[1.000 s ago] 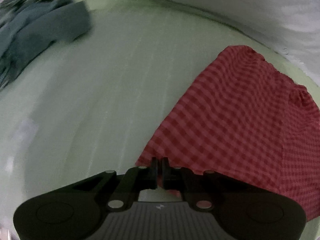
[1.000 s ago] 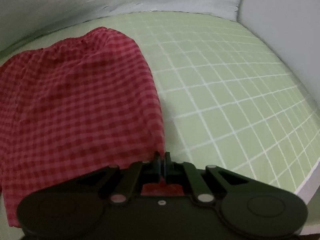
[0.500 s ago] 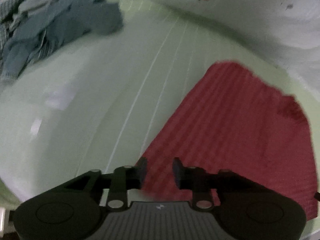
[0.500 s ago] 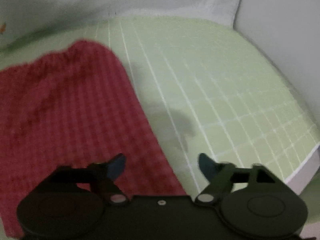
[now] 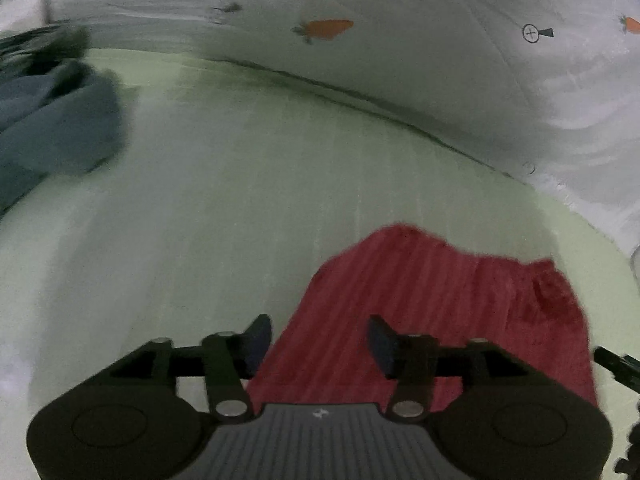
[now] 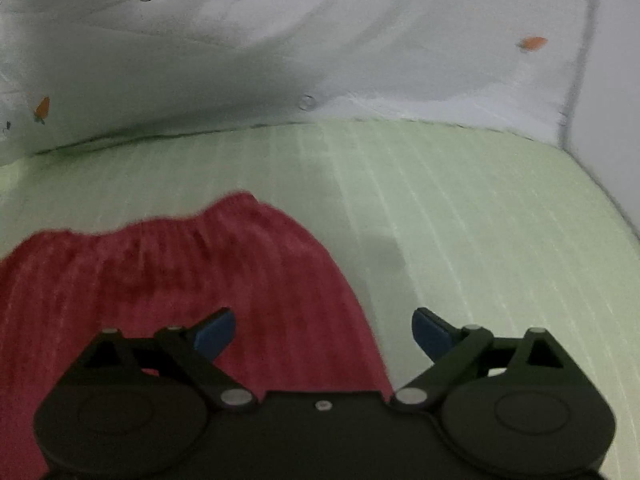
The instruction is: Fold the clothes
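the red cloth [image 5: 440, 320] lies flat on the pale green gridded sheet [image 5: 224, 216], filling the lower right of the left wrist frame and the lower left of the right wrist frame [image 6: 168, 280], blurred in both. the left gripper [image 5: 318, 340] has its jaws spread wide with nothing held, above the cloth's left edge. the right gripper [image 6: 324, 330] is likewise wide apart, straddling the cloth's right edge. a heap of blue-grey clothes [image 5: 52, 120] sits at upper left, well apart. white carrot-print bedding [image 5: 400, 40] runs across the top.

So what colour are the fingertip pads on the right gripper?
Blue: the pads on the right gripper show clearest in the right wrist view.
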The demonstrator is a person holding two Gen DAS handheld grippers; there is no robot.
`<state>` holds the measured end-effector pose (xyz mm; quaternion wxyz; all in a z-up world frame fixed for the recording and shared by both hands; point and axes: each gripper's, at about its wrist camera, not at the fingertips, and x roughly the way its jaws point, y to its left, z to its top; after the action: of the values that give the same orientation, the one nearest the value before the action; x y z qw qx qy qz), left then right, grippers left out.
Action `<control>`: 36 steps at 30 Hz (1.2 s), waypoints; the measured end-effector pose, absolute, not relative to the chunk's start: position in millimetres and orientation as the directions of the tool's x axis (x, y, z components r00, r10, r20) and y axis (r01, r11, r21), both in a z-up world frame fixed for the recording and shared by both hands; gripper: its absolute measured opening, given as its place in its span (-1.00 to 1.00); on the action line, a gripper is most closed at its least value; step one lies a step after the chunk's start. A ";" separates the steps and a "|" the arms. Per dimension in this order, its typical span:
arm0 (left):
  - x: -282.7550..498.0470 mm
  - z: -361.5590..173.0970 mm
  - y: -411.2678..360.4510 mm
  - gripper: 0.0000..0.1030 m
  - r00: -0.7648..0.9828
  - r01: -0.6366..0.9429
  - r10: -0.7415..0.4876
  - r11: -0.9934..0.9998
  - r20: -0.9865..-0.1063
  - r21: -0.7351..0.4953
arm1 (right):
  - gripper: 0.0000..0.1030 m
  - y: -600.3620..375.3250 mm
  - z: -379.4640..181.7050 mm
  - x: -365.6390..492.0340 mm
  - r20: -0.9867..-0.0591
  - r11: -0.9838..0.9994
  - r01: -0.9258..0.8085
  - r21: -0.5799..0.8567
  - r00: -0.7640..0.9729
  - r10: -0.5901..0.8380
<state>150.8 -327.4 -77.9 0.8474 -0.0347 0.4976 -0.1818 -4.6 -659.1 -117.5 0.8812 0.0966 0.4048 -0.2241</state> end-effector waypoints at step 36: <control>200.5 -93.3 -422.5 -0.11 0.552 0.366 -0.274 0.928 -0.788 -0.067 | 0.45 -651.5 -130.9 86.8 -0.695 0.927 0.358 -0.108 0.639 -0.328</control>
<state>200.5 -422.5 -93.3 0.8793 0.0526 0.4369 -0.1820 86.8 -651.5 -130.9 0.9052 0.0197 0.3799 -0.1895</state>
